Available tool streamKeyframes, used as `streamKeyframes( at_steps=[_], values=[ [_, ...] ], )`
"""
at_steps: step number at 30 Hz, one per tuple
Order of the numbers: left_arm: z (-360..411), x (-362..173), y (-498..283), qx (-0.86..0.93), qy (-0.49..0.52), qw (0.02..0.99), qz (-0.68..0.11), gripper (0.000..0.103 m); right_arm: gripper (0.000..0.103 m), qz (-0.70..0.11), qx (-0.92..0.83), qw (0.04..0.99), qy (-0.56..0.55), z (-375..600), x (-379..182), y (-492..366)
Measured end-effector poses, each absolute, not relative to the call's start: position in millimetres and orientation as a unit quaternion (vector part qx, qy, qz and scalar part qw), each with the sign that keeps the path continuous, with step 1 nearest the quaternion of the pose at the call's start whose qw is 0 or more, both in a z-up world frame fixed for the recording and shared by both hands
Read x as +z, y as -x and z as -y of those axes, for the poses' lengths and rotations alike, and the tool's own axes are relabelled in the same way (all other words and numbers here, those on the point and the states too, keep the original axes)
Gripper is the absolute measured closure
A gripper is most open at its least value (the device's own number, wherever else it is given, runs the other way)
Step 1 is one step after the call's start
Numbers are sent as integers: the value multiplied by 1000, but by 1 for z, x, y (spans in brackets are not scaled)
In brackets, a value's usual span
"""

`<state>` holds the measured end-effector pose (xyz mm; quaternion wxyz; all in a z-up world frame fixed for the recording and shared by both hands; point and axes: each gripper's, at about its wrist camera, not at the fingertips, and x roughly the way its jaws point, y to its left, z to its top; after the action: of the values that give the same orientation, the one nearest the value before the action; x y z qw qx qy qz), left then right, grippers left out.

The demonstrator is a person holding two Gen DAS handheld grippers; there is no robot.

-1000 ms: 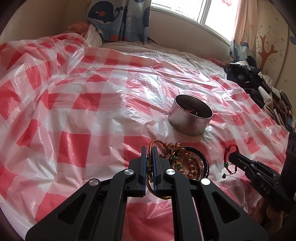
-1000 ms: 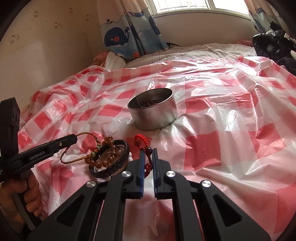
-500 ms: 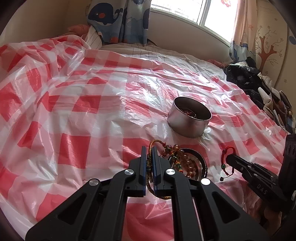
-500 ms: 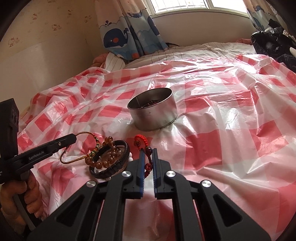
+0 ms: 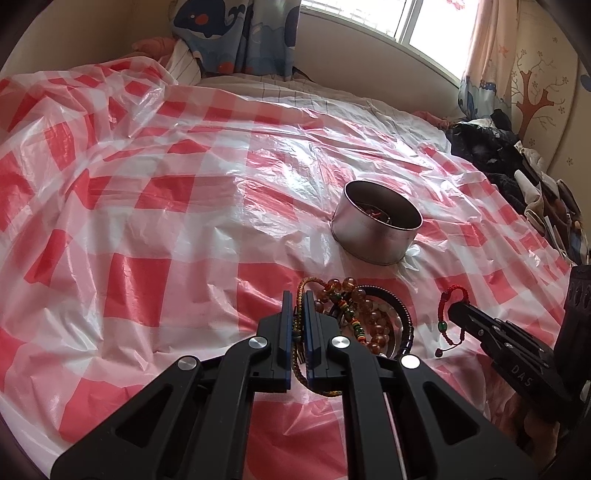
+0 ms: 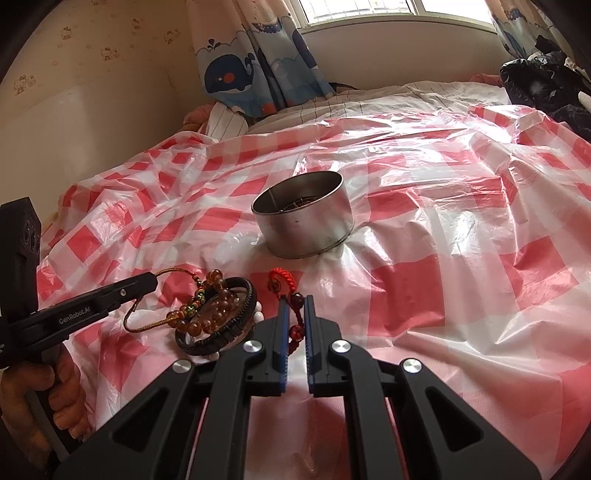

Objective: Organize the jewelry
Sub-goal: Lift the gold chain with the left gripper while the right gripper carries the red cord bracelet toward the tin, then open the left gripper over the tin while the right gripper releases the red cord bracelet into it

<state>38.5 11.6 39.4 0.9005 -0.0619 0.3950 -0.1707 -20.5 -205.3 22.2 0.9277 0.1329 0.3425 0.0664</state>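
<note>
bed under checked plastic sheet | whale curtains | daylit window

The metal tin stands alone mid-bed, with bare checked plastic sheet wide open to its left, right and far side. Just near of it, a heap of bracelets clutters the sheet. A dark pile of clothes crowds the bed's far right edge.

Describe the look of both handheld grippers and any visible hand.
Both are matte black plastic linkages with silver pivot bolts and blue jaw pads. The left gripper carries white "GenRobot.AI" lettering; the right gripper shows "DAS". A bare hand grips the left handle; no sleeve visible.
</note>
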Motion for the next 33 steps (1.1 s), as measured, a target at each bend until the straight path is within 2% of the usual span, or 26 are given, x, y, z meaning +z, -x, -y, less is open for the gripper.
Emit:
streamKeyframes(
  at_steps=[8, 15, 23, 28, 33],
  values=[
    [-18, 30, -42, -187, 103, 889, -405, 98, 95, -324, 80, 930, -153, 208, 29, 25],
    [-15, 34, -35, -197, 87, 900, -380, 98, 95, -310, 111, 926, -182, 209, 43, 29],
    [-10, 69, -29, -220, 75, 913, -335, 98, 95, -323, 133, 913, -211, 217, 58, 10],
    [17, 92, -56, -235, 91, 912, -324, 98, 95, -318, 143, 915, -201, 225, 73, -20],
    [52, 89, -93, -250, 118, 902, -333, 98, 95, -318, 133, 914, -213, 242, 70, -37]
  ],
)
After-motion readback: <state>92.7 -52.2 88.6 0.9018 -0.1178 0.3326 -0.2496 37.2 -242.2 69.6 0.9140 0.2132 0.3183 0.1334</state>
